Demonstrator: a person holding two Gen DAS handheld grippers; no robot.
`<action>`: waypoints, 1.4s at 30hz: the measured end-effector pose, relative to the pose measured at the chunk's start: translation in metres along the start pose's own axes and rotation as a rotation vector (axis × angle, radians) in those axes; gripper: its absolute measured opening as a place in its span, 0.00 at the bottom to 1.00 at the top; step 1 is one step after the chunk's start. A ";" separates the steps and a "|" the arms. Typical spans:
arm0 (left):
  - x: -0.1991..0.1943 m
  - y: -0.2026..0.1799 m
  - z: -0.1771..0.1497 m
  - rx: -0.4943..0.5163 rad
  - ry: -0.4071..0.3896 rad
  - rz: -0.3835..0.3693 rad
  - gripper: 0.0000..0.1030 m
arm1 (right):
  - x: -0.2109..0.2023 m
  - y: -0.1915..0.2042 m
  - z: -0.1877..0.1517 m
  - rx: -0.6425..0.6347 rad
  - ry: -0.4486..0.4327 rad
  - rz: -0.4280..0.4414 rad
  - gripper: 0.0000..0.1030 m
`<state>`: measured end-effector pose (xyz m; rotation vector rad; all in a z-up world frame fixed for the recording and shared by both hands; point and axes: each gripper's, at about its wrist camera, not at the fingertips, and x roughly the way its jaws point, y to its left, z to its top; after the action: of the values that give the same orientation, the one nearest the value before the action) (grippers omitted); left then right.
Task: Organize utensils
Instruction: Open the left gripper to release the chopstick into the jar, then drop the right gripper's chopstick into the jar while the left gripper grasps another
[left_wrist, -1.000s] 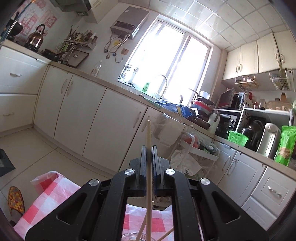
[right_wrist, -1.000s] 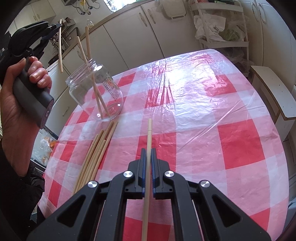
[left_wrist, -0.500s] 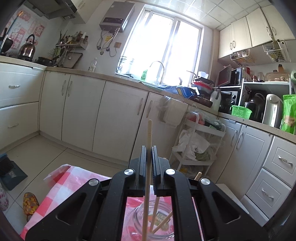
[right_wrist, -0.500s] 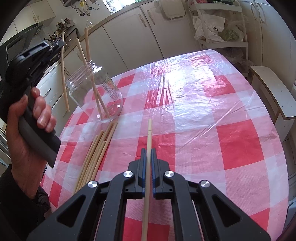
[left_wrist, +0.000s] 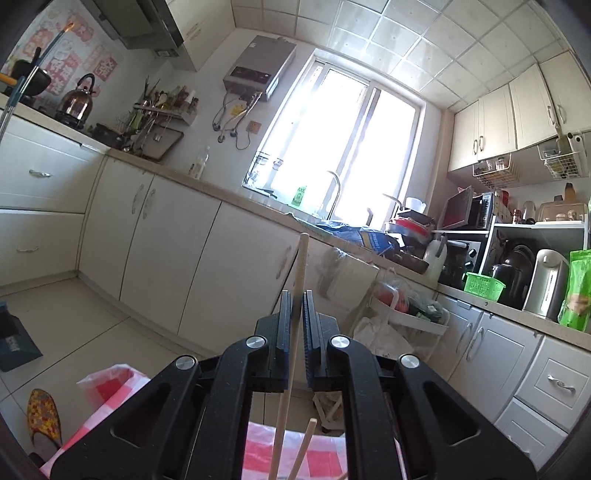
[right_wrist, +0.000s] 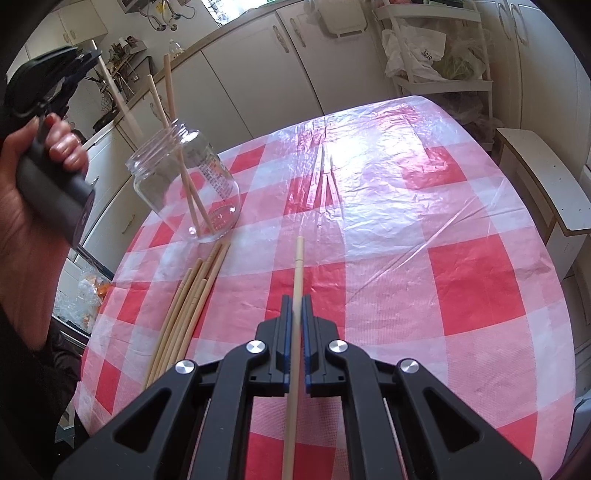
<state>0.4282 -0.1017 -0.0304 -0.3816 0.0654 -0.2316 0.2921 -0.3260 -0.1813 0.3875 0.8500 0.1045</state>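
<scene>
Red-checked plastic-covered desk: clear glass jar at ten o'clock; left tongs nearer, pinching pale wooden chopstick above its mouth; right tongs pinch another.

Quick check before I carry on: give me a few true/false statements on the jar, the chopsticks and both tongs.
1. The jar stands upright on the checked tablecloth. True.
2. The jar holds five chopsticks. False: two chopsticks stand in it.
3. The right tongs are shut on a chopstick. True.
4. The left tongs are empty. False: they grip a chopstick.
5. Loose chopsticks lie on the table beside the jar. True.
</scene>
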 end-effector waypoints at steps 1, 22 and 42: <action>0.004 -0.002 -0.002 0.003 0.004 0.000 0.05 | 0.000 0.000 0.000 0.001 0.001 0.001 0.06; -0.015 0.060 -0.025 -0.035 0.218 0.028 0.08 | -0.001 -0.004 0.000 0.017 -0.003 0.007 0.06; -0.011 0.071 -0.147 0.374 0.909 0.019 0.55 | -0.065 0.029 0.060 0.032 -0.350 0.175 0.06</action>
<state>0.4170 -0.0879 -0.1930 0.1226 0.9062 -0.3761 0.2960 -0.3325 -0.0888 0.4933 0.4721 0.1790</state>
